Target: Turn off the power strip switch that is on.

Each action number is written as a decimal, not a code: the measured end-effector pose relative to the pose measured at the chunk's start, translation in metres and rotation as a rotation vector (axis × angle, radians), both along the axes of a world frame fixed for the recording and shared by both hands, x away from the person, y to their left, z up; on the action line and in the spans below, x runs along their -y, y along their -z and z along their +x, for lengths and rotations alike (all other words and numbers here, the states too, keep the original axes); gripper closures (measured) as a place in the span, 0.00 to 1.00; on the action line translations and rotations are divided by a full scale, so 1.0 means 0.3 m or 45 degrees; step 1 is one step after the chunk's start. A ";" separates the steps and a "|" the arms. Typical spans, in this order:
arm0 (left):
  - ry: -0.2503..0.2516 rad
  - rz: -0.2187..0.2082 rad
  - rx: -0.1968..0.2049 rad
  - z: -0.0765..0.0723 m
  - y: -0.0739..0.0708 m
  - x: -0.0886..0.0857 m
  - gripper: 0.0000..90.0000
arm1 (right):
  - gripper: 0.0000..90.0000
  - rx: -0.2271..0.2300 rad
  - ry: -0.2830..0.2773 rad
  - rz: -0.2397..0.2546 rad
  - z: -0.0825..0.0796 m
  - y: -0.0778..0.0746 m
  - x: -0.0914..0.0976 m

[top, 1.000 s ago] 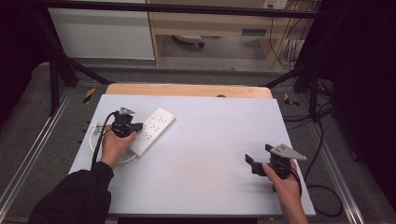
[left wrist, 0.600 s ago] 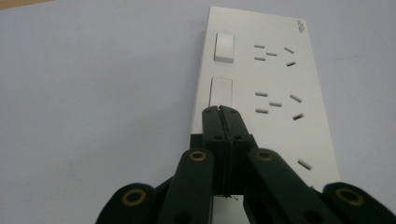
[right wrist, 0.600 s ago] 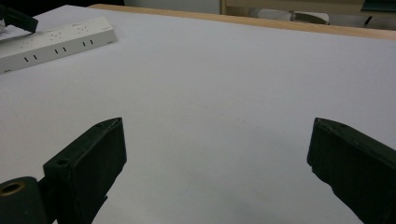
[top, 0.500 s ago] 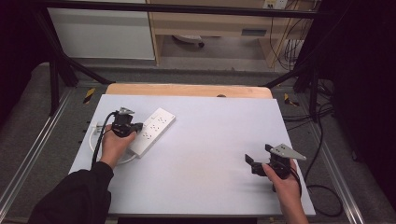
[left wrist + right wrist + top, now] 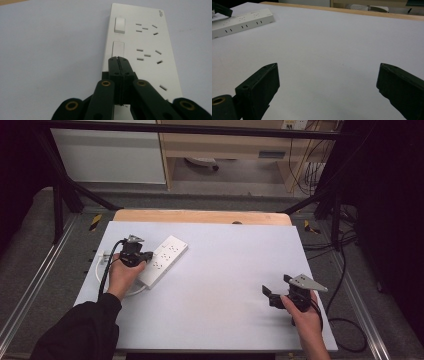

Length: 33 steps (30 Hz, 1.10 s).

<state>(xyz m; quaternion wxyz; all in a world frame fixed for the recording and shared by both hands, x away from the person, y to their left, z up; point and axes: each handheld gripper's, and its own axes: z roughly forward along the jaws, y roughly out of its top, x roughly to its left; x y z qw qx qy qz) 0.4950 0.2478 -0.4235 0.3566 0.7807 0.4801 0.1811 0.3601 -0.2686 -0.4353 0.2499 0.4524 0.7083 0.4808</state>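
At nine o'clock on the white table [image 5: 220, 270] we list one power strip [image 5: 163, 260], lying flat and aslant, white cord coiled behind it. We judge it stiff, light, smooth-cased plastic, likely to skid under a push; best taken across its long edges, clear of the rocker switches [image 5: 119, 25]. Left gripper [image 5: 118, 58]: jaws pressed together, empty, tips poised at the second switch. Right gripper [image 5: 272, 296]: at four o'clock, jaws wide apart, nothing between, well apart from the strip.
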 end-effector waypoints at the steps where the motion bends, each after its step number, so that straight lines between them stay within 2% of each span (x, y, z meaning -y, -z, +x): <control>1: 0.001 0.000 -0.001 0.000 0.000 0.000 1.00 | 0.06 0.000 0.000 -0.001 0.000 0.000 0.000; 33: 0.006 0.012 0.001 0.002 0.002 0.002 1.00 | 0.06 -0.001 -0.002 -0.001 0.000 0.000 -0.001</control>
